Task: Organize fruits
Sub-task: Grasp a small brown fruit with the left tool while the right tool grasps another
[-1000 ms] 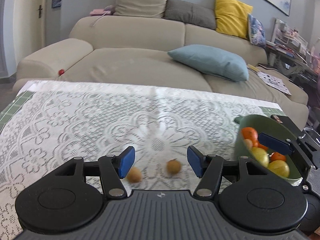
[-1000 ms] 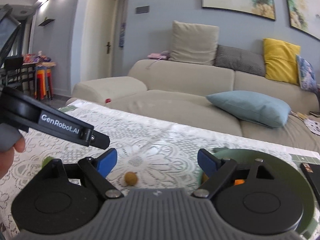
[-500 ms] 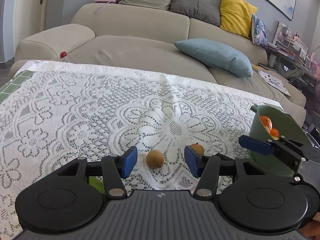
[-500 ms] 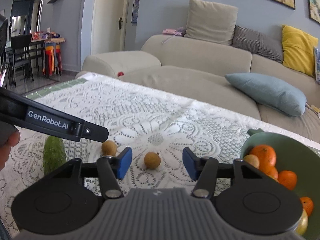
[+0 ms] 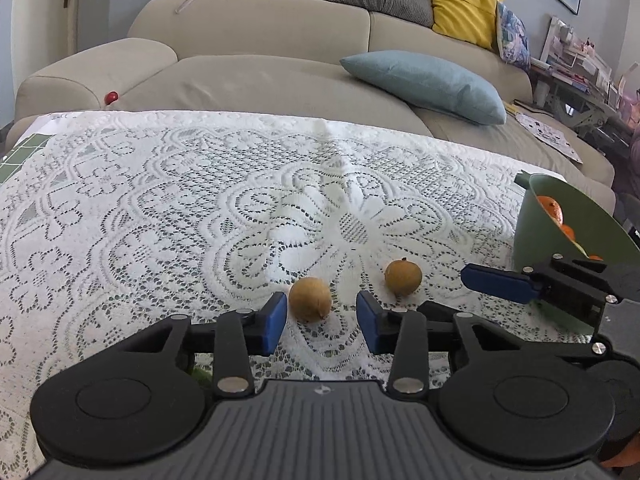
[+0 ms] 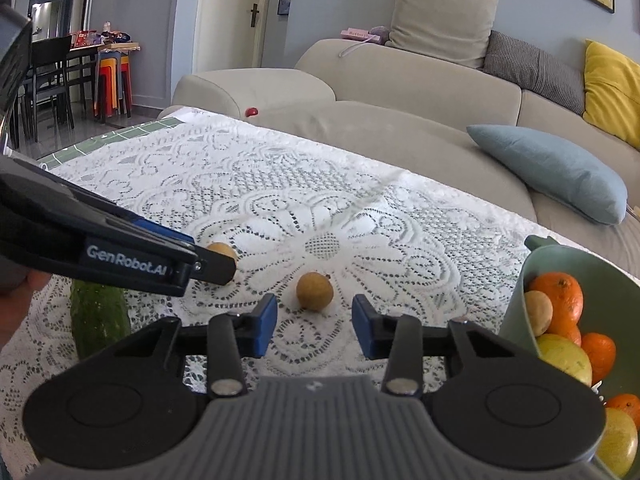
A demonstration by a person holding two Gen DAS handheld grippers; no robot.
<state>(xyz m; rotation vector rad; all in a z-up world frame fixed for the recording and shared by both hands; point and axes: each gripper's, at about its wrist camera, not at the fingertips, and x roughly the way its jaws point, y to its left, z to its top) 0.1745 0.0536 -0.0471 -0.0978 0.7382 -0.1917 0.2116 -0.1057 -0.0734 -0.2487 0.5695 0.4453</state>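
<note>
Brown fruits between closing claws on the lace tabletop (image 5: pixel 160 200)

Left claw (image 5: pixel 322 322) narrows around one longan (image 5: pixel 310 299), pads not touching; right claw (image 6: pixel 314 324) closes with the other longan (image 6: pixel 315 291) at twelve o'clock, untouched; green bowl (image 6: pixel 560 264) at three.

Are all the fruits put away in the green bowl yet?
Not yet. Oranges and yellow fruits already sit in the green bowl. Each hand-held gripper, left and right, is closing around its own small brown fruit, neither pinched yet. Those two are left, perhaps also the green vegetable on the lace cloth.
</note>
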